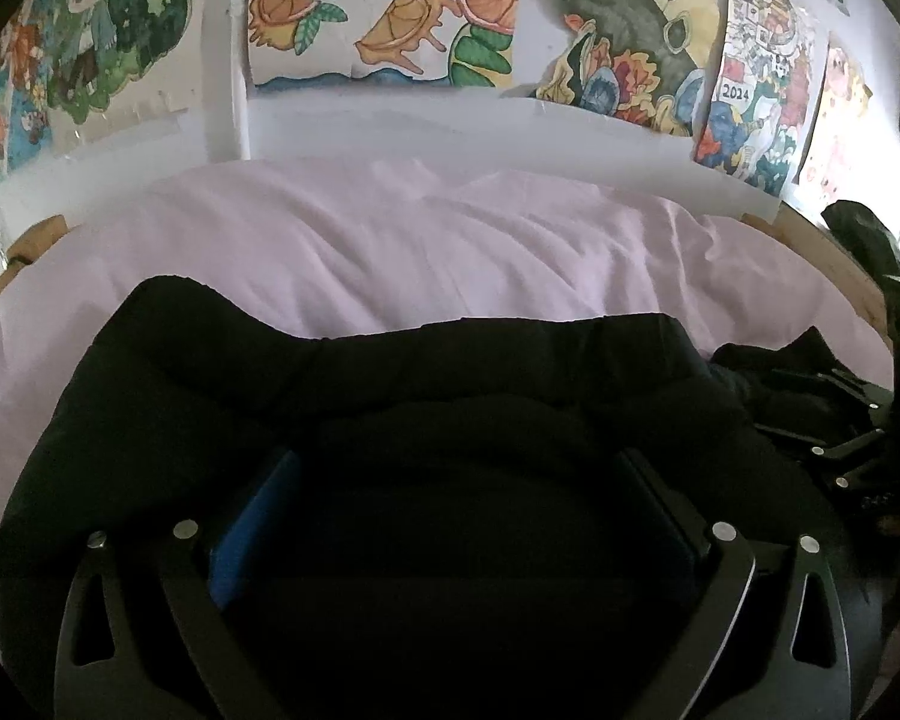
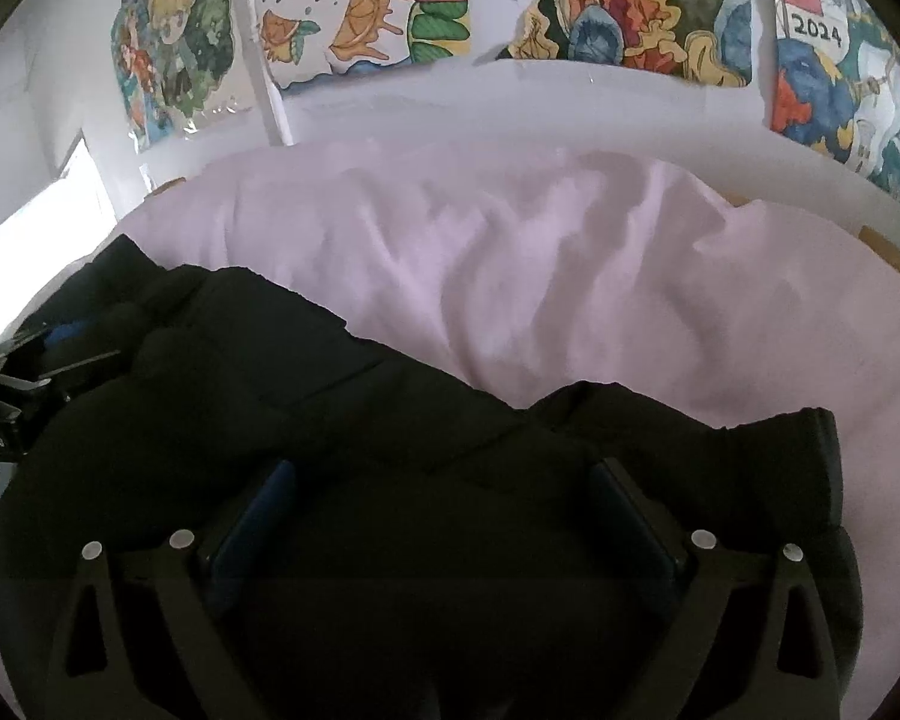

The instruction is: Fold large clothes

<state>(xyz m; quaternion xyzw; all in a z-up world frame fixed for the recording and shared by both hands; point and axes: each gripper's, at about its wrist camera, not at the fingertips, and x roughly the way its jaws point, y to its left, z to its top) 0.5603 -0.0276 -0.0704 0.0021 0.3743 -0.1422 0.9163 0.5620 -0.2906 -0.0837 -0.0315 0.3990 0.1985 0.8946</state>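
A black jacket fills the lower frame on a pink sheet. Both the left gripper and right gripper hang over it, jaws spread wide, gripping nothing.

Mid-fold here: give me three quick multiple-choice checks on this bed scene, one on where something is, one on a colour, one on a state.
1. Where does the black padded jacket lie?
A. On the pale pink bedsheet
B. Hung on the wall
C. On a wooden floor

2. What colour are the pads inside the jaws of the left gripper?
A. Red
B. Blue
C. White

3. How do the jaws of the right gripper stand?
A. Spread wide over the jacket
B. Pinched shut on a sleeve
C. Shut on a hanger

Answers:
1 A, the jacket spreads across the sheet, below the painted paper posters on the wall.
2 B, a blue pad shows on the inner face of one finger.
3 A, the two fingers stand far apart with dark fabric beneath, not pinched.
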